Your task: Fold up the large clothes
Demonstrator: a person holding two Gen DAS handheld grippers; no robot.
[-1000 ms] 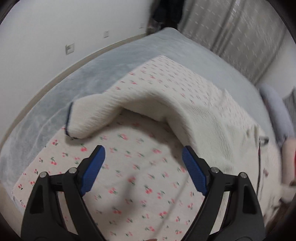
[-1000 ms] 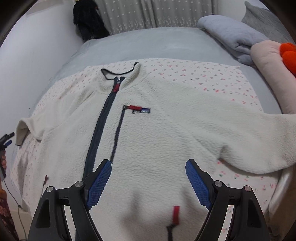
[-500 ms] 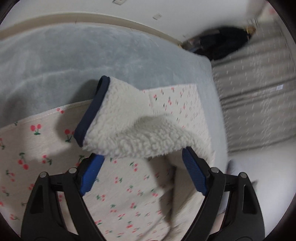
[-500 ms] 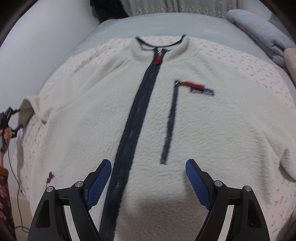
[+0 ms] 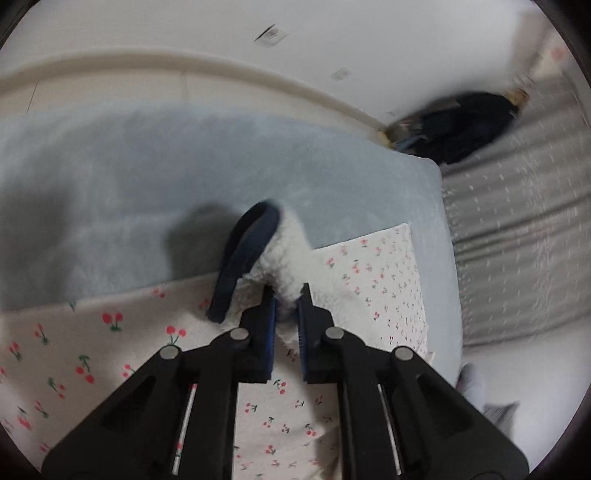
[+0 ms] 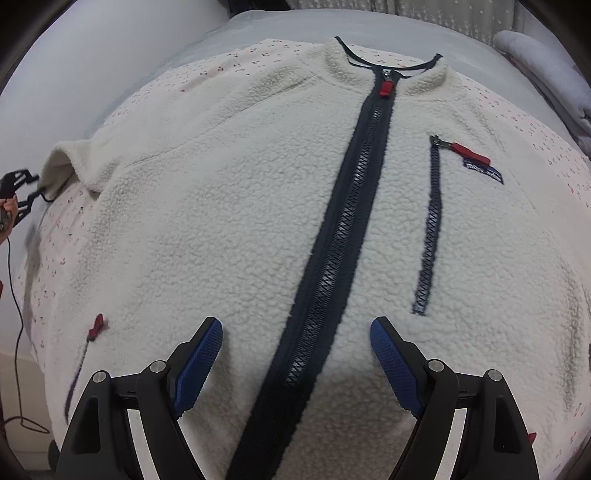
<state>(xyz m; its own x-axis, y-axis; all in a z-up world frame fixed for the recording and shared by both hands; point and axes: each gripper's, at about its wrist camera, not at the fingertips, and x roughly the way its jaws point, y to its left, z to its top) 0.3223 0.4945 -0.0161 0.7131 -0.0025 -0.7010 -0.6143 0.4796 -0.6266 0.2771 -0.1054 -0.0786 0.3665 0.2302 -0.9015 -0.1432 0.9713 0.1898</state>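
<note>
A cream fleece jacket (image 6: 229,206) with a dark front zipper (image 6: 343,229) lies face up on a cherry-print sheet (image 6: 66,258). My right gripper (image 6: 295,350) is open and hovers low over the jacket's lower front, its blue pads on either side of the zipper. In the left wrist view my left gripper (image 5: 286,295) is shut on the jacket's sleeve end (image 5: 282,251), just behind its navy cuff (image 5: 245,258), which stands up above the sheet (image 5: 92,350). The left gripper also shows at the far left of the right wrist view (image 6: 22,184), at the sleeve's tip.
The sheet lies on a grey-blue bed cover (image 5: 147,184). A white wall (image 5: 184,33) runs behind the bed, grey curtains (image 5: 517,229) hang to the right, and a dark bundle (image 5: 458,129) sits in the corner. Folded grey bedding (image 6: 546,74) lies at the right. A black cable (image 6: 14,295) hangs at the left.
My left gripper has moved onto the sleeve end and closed on it, lifting the cuff. My right gripper has moved closer and lower over the jacket front, staying open.
</note>
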